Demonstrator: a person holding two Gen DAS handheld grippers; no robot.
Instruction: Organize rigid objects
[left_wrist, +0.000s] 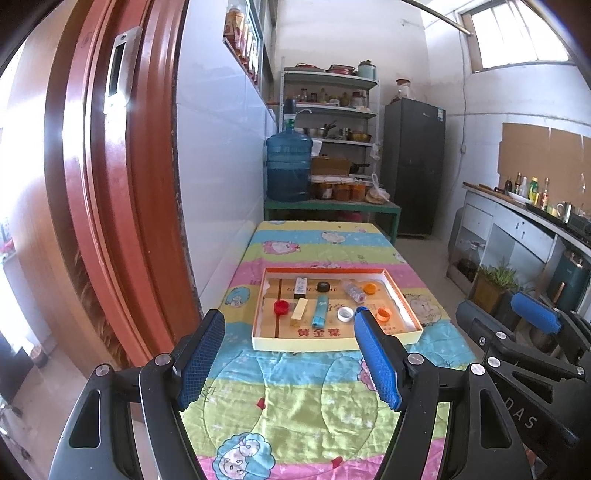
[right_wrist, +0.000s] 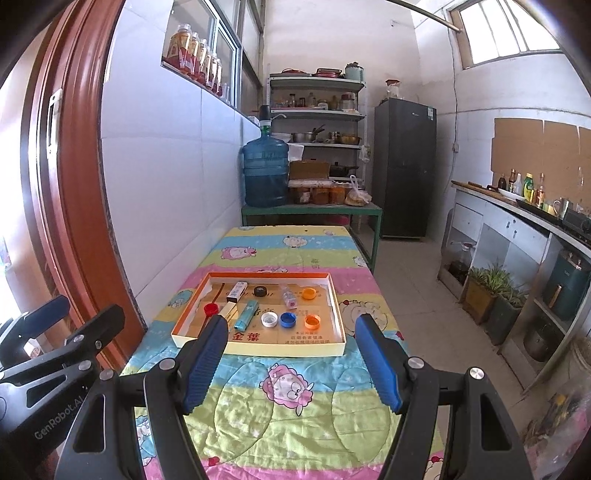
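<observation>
- Left wrist view: the left gripper (left_wrist: 290, 354) is hovering over the near end of the counter (left_wrist: 280, 398), its fingers (left_wrist: 201, 356) spread wide and gripping nothing. The shallow box tray (left_wrist: 332, 341) is sitting ahead on the patterned cloth. Inside are lying a red cap (left_wrist: 281, 306), a cream block (left_wrist: 299, 313), a light-blue tube (left_wrist: 320, 312), a white cap (left_wrist: 345, 314), two orange caps (left_wrist: 383, 314), a black cap (left_wrist: 324, 286), a small carton (left_wrist: 301, 287) and a small clear bottle (left_wrist: 352, 290). The right gripper (left_wrist: 535, 314) is showing at the edge.
- Right wrist view: the right gripper (right_wrist: 290, 354) is likewise hanging short of the tray, fingers (right_wrist: 376, 363) released and empty. A blue cap (right_wrist: 287, 319) is also showing between the white and an orange cap.
- Judgement: every item is resting inside the tray, in two loose rows. This would fit either sorting about to proceed or sorting completed; the views are not settling which, so no move is being prescribed.
</observation>
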